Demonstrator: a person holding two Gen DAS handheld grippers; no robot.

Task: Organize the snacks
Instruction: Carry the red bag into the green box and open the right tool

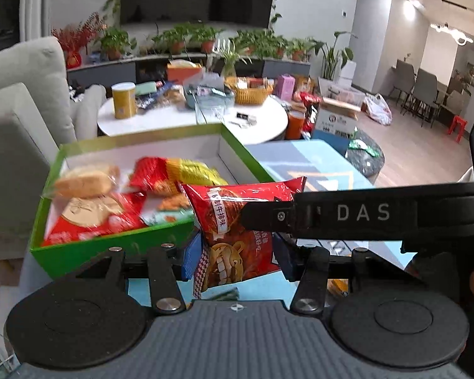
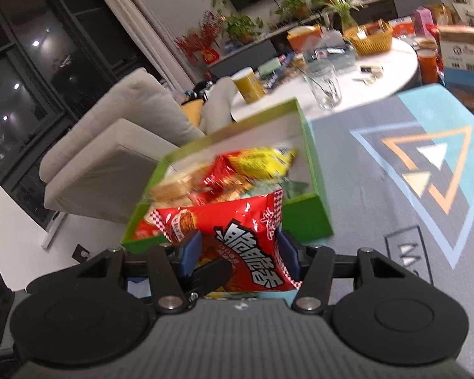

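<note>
A red snack bag hangs just in front of the green box. My left gripper is shut on its lower part, blue pads pressing both sides. From the right, one black finger of my right gripper reaches onto the bag's upper edge. In the right wrist view the same red bag, with large white lettering, sits pinched between the blue pads of my right gripper. A black finger of the left gripper crosses low in front of it. The green box behind holds several snack packs.
The box sits on a blue patterned mat. Beyond it a round white table carries a yellow can, a yellow basket, a glass and loose packets. A grey sofa stands to the left.
</note>
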